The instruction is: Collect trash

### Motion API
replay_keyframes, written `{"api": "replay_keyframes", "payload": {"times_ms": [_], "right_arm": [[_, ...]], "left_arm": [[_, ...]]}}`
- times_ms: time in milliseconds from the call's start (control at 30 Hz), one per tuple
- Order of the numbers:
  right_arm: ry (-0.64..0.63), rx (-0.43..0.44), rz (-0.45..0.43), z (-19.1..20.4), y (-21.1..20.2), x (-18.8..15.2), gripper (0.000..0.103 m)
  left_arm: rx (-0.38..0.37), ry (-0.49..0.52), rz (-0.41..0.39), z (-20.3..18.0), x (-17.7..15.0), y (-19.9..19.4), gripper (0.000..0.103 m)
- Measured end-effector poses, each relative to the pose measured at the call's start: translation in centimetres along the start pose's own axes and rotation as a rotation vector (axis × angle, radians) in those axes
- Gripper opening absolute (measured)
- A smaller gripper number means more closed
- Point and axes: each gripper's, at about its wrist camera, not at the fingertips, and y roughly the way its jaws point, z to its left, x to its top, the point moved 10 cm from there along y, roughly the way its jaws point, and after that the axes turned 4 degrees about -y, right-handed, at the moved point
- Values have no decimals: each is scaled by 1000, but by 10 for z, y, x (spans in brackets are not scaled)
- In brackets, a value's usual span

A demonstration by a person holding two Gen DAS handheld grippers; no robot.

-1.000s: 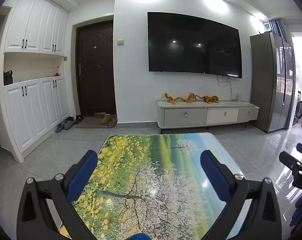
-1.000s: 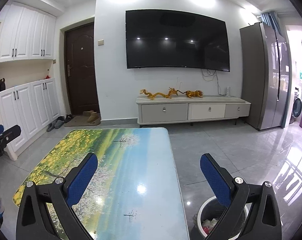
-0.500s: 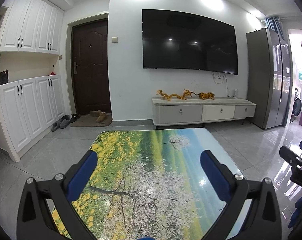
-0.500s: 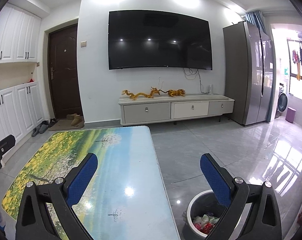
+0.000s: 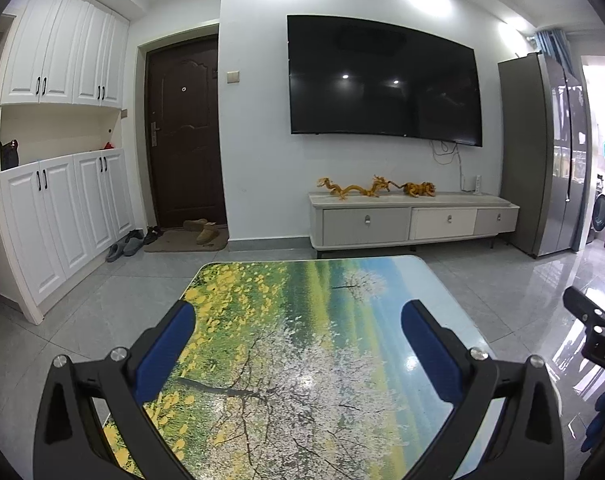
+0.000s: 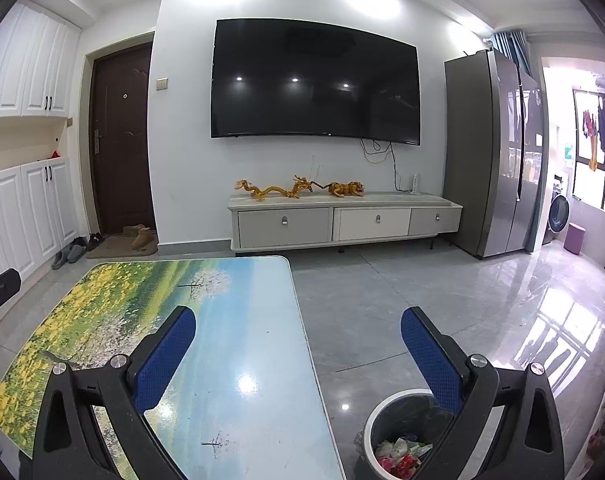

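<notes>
A low table (image 5: pixel 302 360) with a printed landscape of yellow flowers and a white blossoming tree lies below my left gripper (image 5: pixel 298 340), which is open and empty. My right gripper (image 6: pixel 298 344) is open and empty over the table's right edge (image 6: pixel 242 360) and the floor. A round bin (image 6: pixel 398 432) with a black liner stands on the floor right of the table, under my right finger. Crumpled white, red and green trash (image 6: pixel 398 454) lies in it. No loose trash shows on the tabletop.
A large TV (image 5: pixel 382 84) hangs on the far wall above a low drawer cabinet (image 5: pixel 414 220) with golden dragon figures. White cupboards (image 5: pixel 58 200) and a brown door (image 5: pixel 186 132) stand left, a grey fridge (image 6: pixel 490 152) right. Shoes (image 5: pixel 126 246) lie near the door.
Both grippers have swung to the right and tilted slightly. More of the bin and its trash shows in the right wrist view. Both stay open.
</notes>
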Motion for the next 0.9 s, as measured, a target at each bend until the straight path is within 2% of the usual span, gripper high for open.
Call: {"api": "replay_keyframes", "payload": {"times_ms": [100, 333, 900], "right_arm": [[-16, -10, 0, 1, 2, 2, 103], [-30, -22, 6, -3, 8, 9, 103], [-29, -67, 40, -18, 22, 1, 103]], "left_arm": [[40, 1, 9, 9, 1, 7, 103], [68, 0, 33, 19, 2, 18, 103], [16, 4, 59, 11, -4, 26, 103]]}}
